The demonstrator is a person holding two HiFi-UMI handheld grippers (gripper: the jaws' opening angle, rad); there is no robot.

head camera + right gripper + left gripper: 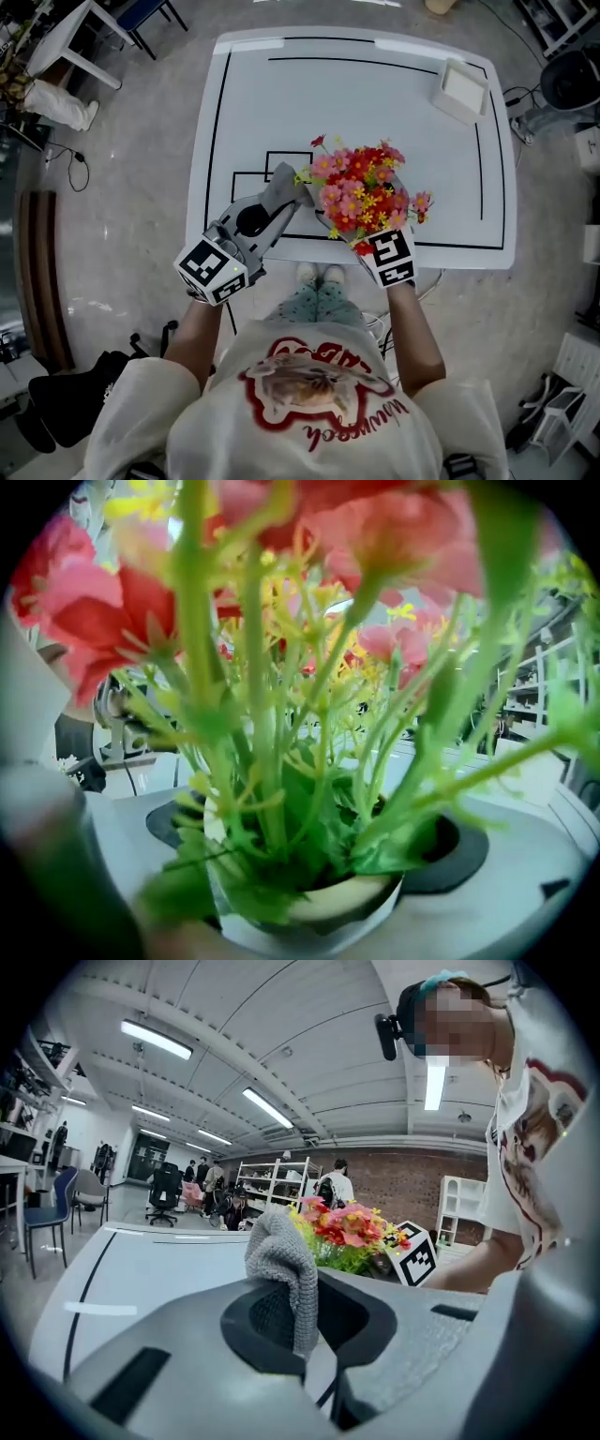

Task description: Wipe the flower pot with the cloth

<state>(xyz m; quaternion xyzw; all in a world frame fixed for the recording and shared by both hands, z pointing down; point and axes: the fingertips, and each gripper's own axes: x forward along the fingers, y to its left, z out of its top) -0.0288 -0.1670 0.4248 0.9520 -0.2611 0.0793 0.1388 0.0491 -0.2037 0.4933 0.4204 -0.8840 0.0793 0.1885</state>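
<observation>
In the head view my left gripper (274, 208) is shut on a grey cloth (285, 184), whose bunched end sticks up beyond the jaws and nearly touches the flowers. The left gripper view shows the cloth (281, 1265) pinched between the pads, with the bouquet (342, 1232) just behind it. My right gripper (372, 240) holds the flower pot over the table's near edge; the red, pink and yellow flowers (361, 192) hide the pot there. In the right gripper view the white pot (314, 921) sits tilted between the jaws of my right gripper (314, 860), green stems filling the frame.
A white table (356, 103) with black lines lies ahead. A small white box (461, 89) stands at its far right corner. Chairs and another white table (66, 42) stand at the far left. A fan base (572, 80) is at the right.
</observation>
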